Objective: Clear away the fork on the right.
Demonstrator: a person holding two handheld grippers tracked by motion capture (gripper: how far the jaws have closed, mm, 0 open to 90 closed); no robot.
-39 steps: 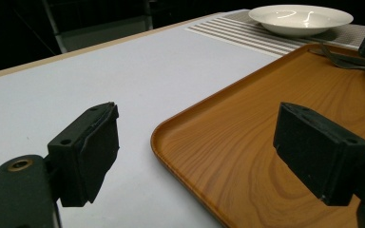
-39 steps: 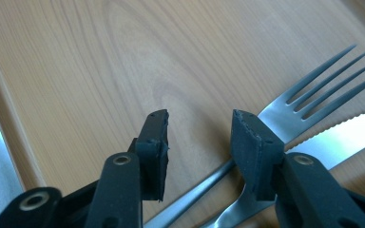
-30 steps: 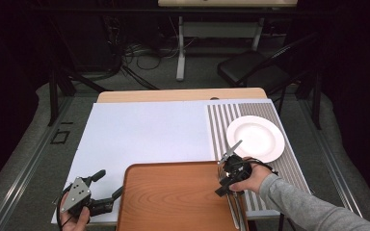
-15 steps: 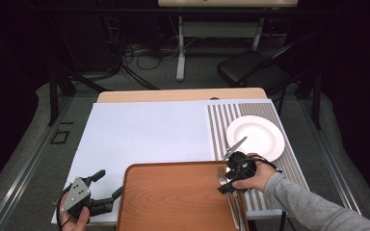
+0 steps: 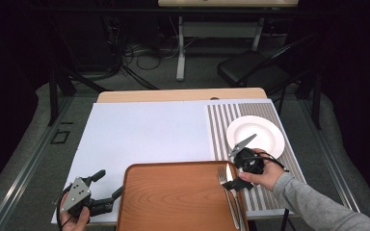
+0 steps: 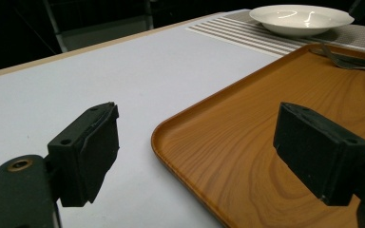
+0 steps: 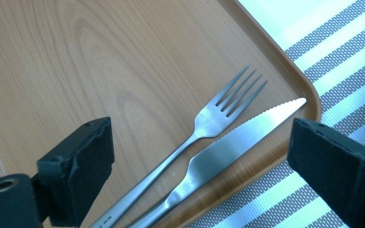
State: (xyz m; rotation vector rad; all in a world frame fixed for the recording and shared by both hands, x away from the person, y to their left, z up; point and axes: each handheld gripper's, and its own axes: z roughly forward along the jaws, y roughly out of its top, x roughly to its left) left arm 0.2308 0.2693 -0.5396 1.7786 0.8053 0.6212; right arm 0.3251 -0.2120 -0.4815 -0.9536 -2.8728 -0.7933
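The bottom edge of the right gripper view is cutting off the handles of the fork (image 7: 204, 128) and the knife (image 7: 228, 147), and the tray (image 5: 173, 202) is running off the high view's bottom.

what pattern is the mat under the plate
Grey and white stripes on the mat, under the white plate; clearest in the high view.

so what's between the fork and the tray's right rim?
The knife lies between the fork and the tray rim, blade tip near the corner; clearest in the right gripper view.
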